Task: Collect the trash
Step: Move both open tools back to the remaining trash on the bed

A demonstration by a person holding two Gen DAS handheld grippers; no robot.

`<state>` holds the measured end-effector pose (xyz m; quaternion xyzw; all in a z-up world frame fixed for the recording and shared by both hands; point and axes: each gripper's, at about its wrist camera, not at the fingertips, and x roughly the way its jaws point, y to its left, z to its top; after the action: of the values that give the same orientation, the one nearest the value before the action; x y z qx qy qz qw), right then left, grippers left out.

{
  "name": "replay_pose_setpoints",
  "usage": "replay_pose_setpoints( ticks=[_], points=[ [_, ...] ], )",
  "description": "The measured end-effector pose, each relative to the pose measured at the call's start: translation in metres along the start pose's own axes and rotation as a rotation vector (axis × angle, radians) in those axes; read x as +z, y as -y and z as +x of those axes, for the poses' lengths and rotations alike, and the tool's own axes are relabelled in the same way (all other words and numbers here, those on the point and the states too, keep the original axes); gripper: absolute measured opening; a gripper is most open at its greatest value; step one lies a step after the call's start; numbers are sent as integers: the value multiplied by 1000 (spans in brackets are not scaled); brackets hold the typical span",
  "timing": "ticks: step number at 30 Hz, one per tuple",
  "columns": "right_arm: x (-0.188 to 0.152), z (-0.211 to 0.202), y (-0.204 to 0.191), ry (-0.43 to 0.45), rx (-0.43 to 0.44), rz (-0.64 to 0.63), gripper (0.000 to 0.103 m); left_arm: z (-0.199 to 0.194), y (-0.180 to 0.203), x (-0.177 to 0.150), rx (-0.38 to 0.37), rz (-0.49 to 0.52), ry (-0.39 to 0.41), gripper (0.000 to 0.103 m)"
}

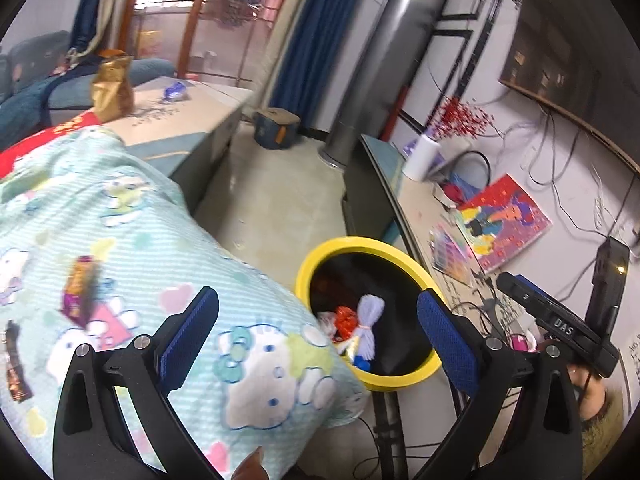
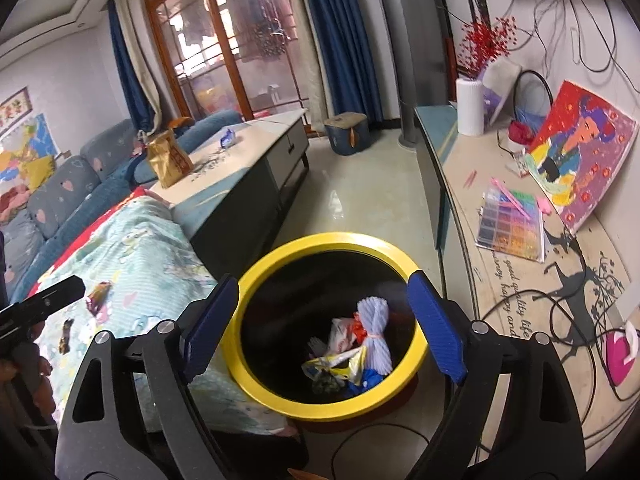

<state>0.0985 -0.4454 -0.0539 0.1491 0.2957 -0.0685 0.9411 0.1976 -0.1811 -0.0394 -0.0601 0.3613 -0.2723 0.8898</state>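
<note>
On the far left, a pale green cartoon-print blanket (image 1: 132,240) covers a low surface, and loose trash lies on it: a crumpled purple-and-orange snack wrapper (image 1: 82,292) and, nearer the edge of the left wrist view, a dark brown wrapper (image 1: 14,364). The left gripper (image 1: 318,338) hangs above the blanket's corner with its blue-padded jaws spread wide and nothing between them.

Just right of the blanket, touching its hanging edge, stands a round black bin with a yellow rim (image 2: 256,356). It already holds a bundle of white-lilac yarn tied with a band (image 2: 376,336), a red-and-white plastic bag (image 2: 346,334) and some blue and yellow scraps I cannot identify in the dark interior. The right gripper (image 2: 326,330) sits directly over the bin's mouth, jaws apart and empty.

Further right, a long beige patterned countertop (image 2: 460,188) carries a colourful portrait painting (image 2: 584,148), a white ribbed vase with red berry sprigs (image 2: 470,106) and tangled black cables.

My judgement: both claws look done with a drop, and the wrappers on the blanket come next. The risks are pinching blanket fabric along with a flat wrapper, so the cloth drags toward the bin, or a light wrapper slipping from the pads and falling on the floor between blanket and bin.
</note>
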Motion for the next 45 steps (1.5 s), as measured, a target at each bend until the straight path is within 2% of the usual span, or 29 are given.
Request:
replay_pose_setpoints(
  ticks=[5,12,29,37,45],
  points=[
    [2,-7,-17,19,26,-24,79,-20,-16,-1,61,-28,27,97],
    [3,-9,-63,23,111,-92,82,-53,-46,-12,141,-80,82,97],
    [-25,14,-189,-70,324,-290,82,-118,-124,-38,358,-171,155,97],
    [-34,32,-235,-118,384,-342,82,-135,-159,-52,424,-225,151,97],
    [-39,60,-274,-182,402,-383,82,-132,-197,-69,472,-280,93,96]
  ],
)
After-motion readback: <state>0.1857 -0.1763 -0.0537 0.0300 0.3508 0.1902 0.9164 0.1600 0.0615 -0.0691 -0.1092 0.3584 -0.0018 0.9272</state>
